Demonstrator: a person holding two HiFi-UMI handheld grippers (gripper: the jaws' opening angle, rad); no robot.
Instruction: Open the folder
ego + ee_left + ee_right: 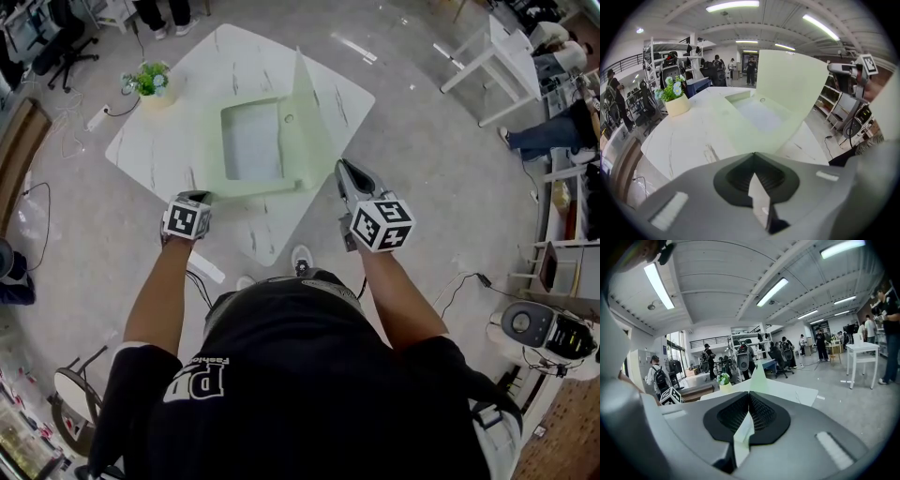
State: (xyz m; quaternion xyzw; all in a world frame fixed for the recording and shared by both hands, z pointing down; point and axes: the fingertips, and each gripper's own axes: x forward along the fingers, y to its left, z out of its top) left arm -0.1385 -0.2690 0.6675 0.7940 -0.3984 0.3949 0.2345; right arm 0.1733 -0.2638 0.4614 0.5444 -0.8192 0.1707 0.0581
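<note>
The pale green folder [246,180] lies in the middle of the white marbled bench [178,131]. Its base is flat and its cover stands nearly upright along the right edge. The hinge line runs away from the person, and the open face turns left. A paler rectangular recess shows inside. The left tool [199,195] is pressed together at the folder's near left corner. The right tool [343,167] is also pressed together, just beside the near right corner.
</note>
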